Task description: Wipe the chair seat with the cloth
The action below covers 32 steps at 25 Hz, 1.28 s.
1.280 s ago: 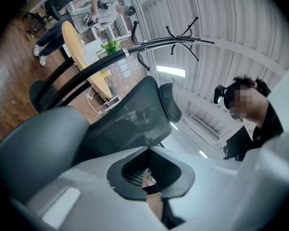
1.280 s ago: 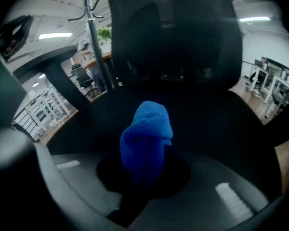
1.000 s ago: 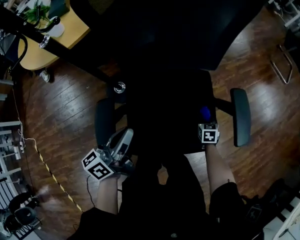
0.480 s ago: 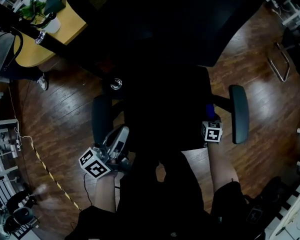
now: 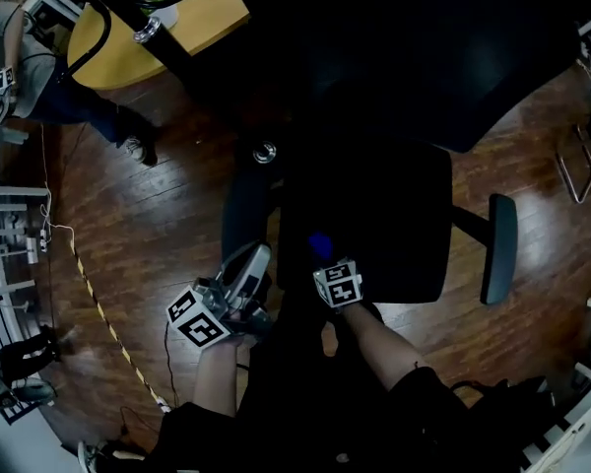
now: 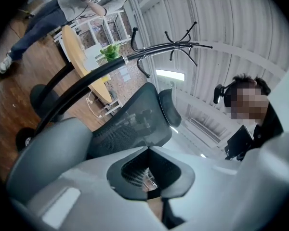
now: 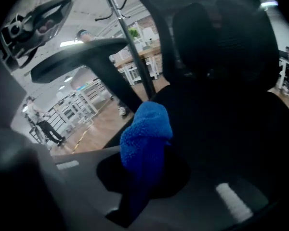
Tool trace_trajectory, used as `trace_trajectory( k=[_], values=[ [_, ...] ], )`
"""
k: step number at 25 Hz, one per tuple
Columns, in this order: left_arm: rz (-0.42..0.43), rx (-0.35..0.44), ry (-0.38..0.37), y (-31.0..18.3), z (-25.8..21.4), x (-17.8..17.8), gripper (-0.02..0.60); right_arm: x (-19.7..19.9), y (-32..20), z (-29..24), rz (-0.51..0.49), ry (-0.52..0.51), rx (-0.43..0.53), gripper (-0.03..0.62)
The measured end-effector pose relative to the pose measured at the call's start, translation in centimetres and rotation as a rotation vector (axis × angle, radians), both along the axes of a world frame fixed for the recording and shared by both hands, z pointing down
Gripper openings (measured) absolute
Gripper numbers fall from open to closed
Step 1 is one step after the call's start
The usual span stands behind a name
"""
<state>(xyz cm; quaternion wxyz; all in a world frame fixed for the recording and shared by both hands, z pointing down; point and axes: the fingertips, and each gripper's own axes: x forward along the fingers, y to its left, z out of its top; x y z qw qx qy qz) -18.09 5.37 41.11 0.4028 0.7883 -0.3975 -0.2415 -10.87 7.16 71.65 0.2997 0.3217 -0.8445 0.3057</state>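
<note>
Over the black padded chair seat (image 5: 394, 215), near its 8 o'clock edge in the head view, my right gripper (image 5: 325, 262) holds the fuzzy blue cloth (image 5: 320, 245), with my left gripper (image 5: 254, 262) at its 9 o'clock, off the seat. My left gripper view shows the jaws together, with nothing between them. My right gripper view shows the jaws clamped on the cloth.

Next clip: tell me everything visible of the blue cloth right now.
The blue cloth is fluffy, nubby fabric like microfibre, bunched into a wad. The right gripper is shut on it: its lower part is pinched between the jaws, its rounded top pokes out beyond them. The head view shows it as a small blue patch over the front left of the black chair seat. Whether it presses on the seat cannot be told.
</note>
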Motion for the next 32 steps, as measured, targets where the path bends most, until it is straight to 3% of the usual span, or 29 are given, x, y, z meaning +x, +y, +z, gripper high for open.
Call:
trace_trajectory(
  k=[3,5,9,13,17,23,26,28,32],
  values=[
    [-0.039,-0.011,-0.005,0.5,0.2,-2.2,-0.009,-6.0,2.0,0.1,-0.106,-0.034,-0.032,0.035],
    [-0.061,-0.018,-0.007,0.7,0.7,-3.3,-0.009,-7.4,2.3,0.7,-0.116,-0.028,-0.031,0.035],
    [-0.071,-0.027,-0.007,1.0,1.3,-3.8,-0.009,-7.2,2.5,0.6,-0.154,-0.048,0.017,0.035],
    [-0.029,-0.024,0.002,0.5,1.3,-2.8,-0.009,-5.0,2.3,0.9,-0.141,-0.027,0.026,0.035],
    [0.050,-0.026,-0.001,-0.7,1.3,-0.7,-0.009,3.2,0.6,2.6,0.026,0.058,0.003,0.035],
    [0.171,-0.017,0.001,-2.8,1.1,3.8,-0.009,22.1,-2.3,3.0,0.308,0.215,0.026,0.035],
    [0.209,-0.018,0.005,-3.4,1.0,5.9,-0.009,29.5,-3.1,1.6,0.421,0.253,0.036,0.035],
    [0.230,-0.018,0.006,-3.5,0.9,7.4,-0.009,32.1,-3.2,1.1,0.448,0.242,0.036,0.035],
    [0.252,-0.021,0.001,-3.6,1.0,8.9,-0.009,32.8,-3.3,0.8,0.475,0.235,0.056,0.035]
  ],
)
